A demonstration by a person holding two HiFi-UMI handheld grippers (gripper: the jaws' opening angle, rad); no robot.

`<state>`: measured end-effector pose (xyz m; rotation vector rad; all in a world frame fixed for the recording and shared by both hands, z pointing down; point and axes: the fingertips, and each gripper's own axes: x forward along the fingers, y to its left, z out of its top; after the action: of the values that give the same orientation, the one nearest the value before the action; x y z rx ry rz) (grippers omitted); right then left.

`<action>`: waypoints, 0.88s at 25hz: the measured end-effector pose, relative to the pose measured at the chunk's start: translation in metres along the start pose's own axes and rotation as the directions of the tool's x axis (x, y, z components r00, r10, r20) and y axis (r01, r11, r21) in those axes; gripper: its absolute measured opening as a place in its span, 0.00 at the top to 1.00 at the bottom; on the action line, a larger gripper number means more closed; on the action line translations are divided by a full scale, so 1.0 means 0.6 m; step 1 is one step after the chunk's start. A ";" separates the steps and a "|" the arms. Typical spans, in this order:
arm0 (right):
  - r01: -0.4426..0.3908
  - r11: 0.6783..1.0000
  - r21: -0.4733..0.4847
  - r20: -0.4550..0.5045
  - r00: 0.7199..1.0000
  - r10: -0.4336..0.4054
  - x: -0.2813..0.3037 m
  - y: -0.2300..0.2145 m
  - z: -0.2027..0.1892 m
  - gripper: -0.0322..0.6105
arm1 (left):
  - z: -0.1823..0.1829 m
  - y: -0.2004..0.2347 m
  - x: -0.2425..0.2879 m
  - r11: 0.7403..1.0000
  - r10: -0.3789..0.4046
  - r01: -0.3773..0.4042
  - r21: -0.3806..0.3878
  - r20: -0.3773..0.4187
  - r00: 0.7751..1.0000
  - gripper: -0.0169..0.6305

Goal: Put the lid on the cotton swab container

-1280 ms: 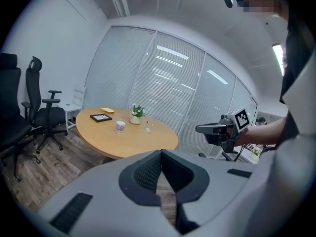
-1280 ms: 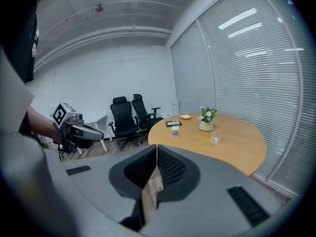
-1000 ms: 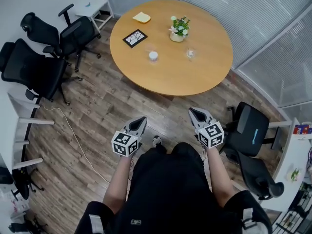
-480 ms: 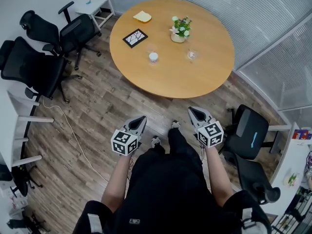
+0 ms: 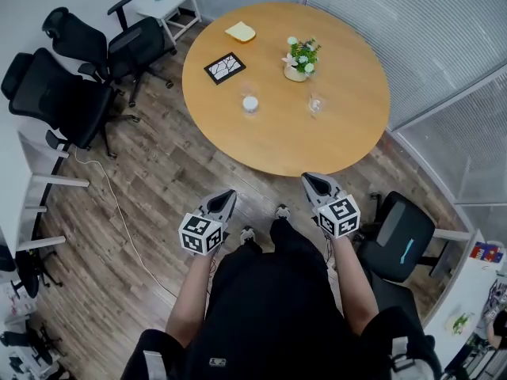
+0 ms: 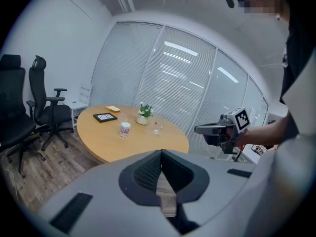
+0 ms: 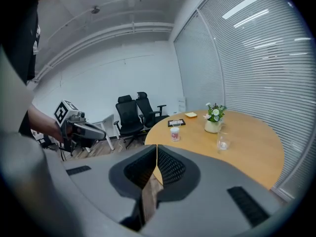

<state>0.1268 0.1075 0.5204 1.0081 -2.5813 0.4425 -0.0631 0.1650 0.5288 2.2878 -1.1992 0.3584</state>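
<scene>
Left tool (image 5: 228, 195) and right tool (image 5: 309, 180), jaws together and empty, tilt down toward 12 o'clock above wood floor (image 5: 158, 180); cotton swab container (image 5: 250, 104) stands on round table (image 5: 348, 133), office chairs (image 5: 63, 93) at 10 o'clock.

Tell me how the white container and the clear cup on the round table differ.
The white container is opaque with a reddish label; the clear cup is see-through. The white container stands nearer the black framed board; the clear cup stands by the flower pot. Both are small, upright and on the round table.
</scene>
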 end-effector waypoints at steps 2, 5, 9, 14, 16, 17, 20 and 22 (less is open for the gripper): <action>-0.018 1.000 -0.001 -0.001 1.000 0.018 0.005 -0.023 0.003 0.94 | 0.010 -0.009 0.018 1.000 0.019 -0.019 -0.004 0.012 1.000 0.96; -0.047 0.999 0.000 -0.002 0.999 0.047 0.014 -0.049 0.007 0.94 | 0.019 -0.014 0.035 0.999 0.051 -0.051 -0.012 0.022 0.998 0.96; -0.088 0.996 -0.008 -0.009 0.996 0.088 0.026 -0.081 0.014 0.94 | 0.031 -0.016 0.056 0.995 0.095 -0.095 -0.022 0.027 0.995 0.96; -0.133 0.991 -0.027 -0.006 0.991 0.133 0.035 -0.120 0.027 0.94 | 0.053 -0.007 0.071 0.985 0.171 -0.168 -0.042 0.060 0.983 0.96; -0.145 0.989 -0.037 -0.009 0.989 0.145 0.033 -0.130 0.030 0.94 | 0.061 -0.005 0.073 0.981 0.193 -0.190 -0.047 0.072 0.978 0.96; -0.148 0.988 -0.039 -0.010 0.989 0.148 0.032 -0.136 0.030 0.94 | 0.064 -0.006 0.074 0.979 0.201 -0.198 -0.048 0.076 0.977 0.96; -0.155 0.987 -0.037 -0.015 0.988 0.155 0.030 -0.153 0.029 0.94 | 0.067 -0.008 0.081 0.975 0.219 -0.215 -0.057 0.081 0.972 0.96; -0.160 0.986 -0.036 -0.021 0.987 0.159 0.029 -0.161 0.026 0.94 | 0.065 -0.009 0.088 0.973 0.226 -0.221 -0.067 0.081 0.971 0.96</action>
<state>0.1786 0.0235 0.5295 0.7842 -2.6550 0.4388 -0.0287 0.1097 0.5191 2.1437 -1.4985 0.3029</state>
